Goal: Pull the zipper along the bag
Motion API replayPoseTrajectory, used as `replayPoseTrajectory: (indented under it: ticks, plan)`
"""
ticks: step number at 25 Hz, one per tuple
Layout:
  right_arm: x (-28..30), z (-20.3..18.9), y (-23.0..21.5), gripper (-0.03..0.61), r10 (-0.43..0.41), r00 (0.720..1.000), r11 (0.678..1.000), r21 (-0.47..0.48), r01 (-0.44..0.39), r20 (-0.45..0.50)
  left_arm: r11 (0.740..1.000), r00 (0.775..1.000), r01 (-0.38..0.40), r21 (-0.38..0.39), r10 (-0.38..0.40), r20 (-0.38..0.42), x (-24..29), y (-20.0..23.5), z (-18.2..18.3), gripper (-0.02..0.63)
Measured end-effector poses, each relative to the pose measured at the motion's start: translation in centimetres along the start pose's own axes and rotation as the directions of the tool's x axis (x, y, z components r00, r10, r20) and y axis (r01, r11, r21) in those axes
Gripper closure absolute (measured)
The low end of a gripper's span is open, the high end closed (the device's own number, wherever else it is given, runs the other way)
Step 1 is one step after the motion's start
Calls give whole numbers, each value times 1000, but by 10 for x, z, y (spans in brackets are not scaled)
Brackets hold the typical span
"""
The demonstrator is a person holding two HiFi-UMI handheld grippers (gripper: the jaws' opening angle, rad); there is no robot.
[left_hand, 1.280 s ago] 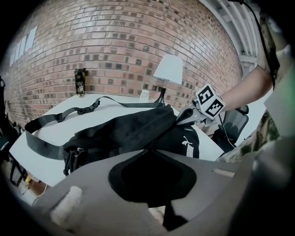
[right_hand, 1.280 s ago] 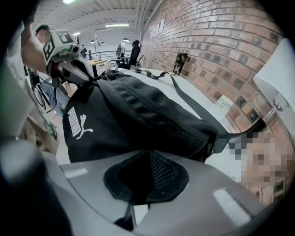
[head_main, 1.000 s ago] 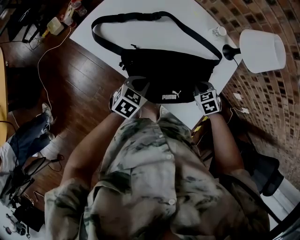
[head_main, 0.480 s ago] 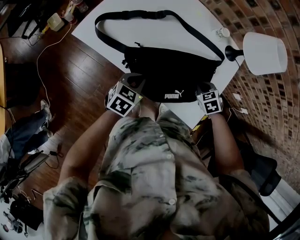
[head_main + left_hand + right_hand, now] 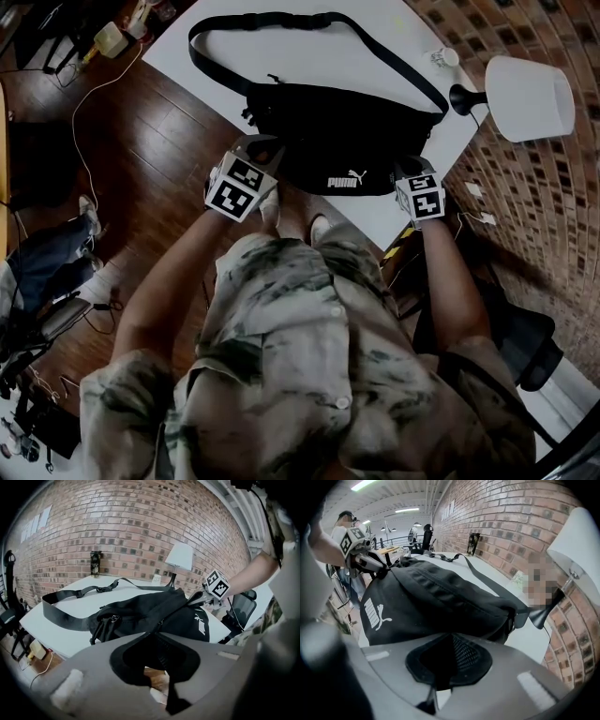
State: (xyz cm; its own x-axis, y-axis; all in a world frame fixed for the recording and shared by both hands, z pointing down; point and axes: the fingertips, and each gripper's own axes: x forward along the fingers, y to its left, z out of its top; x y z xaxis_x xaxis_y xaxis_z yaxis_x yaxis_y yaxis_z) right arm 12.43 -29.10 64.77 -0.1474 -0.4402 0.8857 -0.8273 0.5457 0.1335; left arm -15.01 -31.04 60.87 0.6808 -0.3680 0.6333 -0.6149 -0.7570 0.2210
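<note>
A black waist bag (image 5: 347, 127) with a white logo lies on the white table (image 5: 309, 58), its strap (image 5: 281, 21) looped behind it. My left gripper (image 5: 265, 152) is at the bag's left end, by the table's edge. Black material of the bag runs taut into its jaws (image 5: 157, 641), which are opening. I cannot tell whether that is the zipper pull. My right gripper (image 5: 410, 171) is shut on the bag's right end; dark mesh fills its jaws (image 5: 450, 660). The bag (image 5: 440, 597) is stretched between the two grippers.
A white-shaded lamp (image 5: 530, 98) stands at the table's right corner with a small white cup (image 5: 442, 58) behind it. A dark can (image 5: 95, 563) stands by the brick wall. Cables (image 5: 89, 112) run over the wooden floor at the left. An office chair (image 5: 243, 605) sits right of the table.
My left gripper has drawn a little further left along the bag, toward the table's edge. The right gripper keeps its place on the bag's right end.
</note>
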Motion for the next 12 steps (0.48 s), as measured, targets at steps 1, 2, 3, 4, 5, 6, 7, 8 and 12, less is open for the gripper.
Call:
replayPoseTrajectory:
  ticks: [1, 2, 3, 4, 5, 6, 7, 8, 12]
  plan:
    - [-1, 2, -1, 571, -6, 1000, 1000, 6, 6, 18, 1000, 1000, -11, 13, 11, 6, -1, 0, 2, 575]
    - [-5, 2, -2, 570, -13, 999, 1000, 9, 13, 35, 999, 1000, -24, 25, 24, 9, -2, -1, 2, 566]
    - [-10, 1, 0, 562, -17, 999, 1000, 11, 17, 51, 999, 999, -36, 32, 36, 9, -6, -4, 2, 549]
    - [-16, -1, 3, 516, -18, 998, 1000, 14, 17, 67, 998, 999, -48, 31, 48, 9, -11, -7, 0, 531]
    - [-24, -3, 6, 487, -19, 996, 1000, 19, 17, 84, 998, 998, -63, 25, 62, 14, -17, -10, -2, 529]
    - [-32, -5, 8, 493, -21, 994, 999, 28, 18, 104, 997, 997, -80, 17, 80, 23, -24, -13, -3, 528]
    - [-42, -6, 11, 503, -24, 992, 999, 40, 19, 127, 995, 995, -99, 9, 98, 35, -31, -15, -3, 528]
    - [-51, -9, 13, 505, -27, 988, 998, 54, 19, 149, 993, 992, -115, 1, 115, 48, -39, -19, -4, 528]
    - [-98, -29, 40, 506, -16, 966, 996, 90, -7, 258, 987, 980, -161, -30, 163, 117, -77, -55, -8, 529]
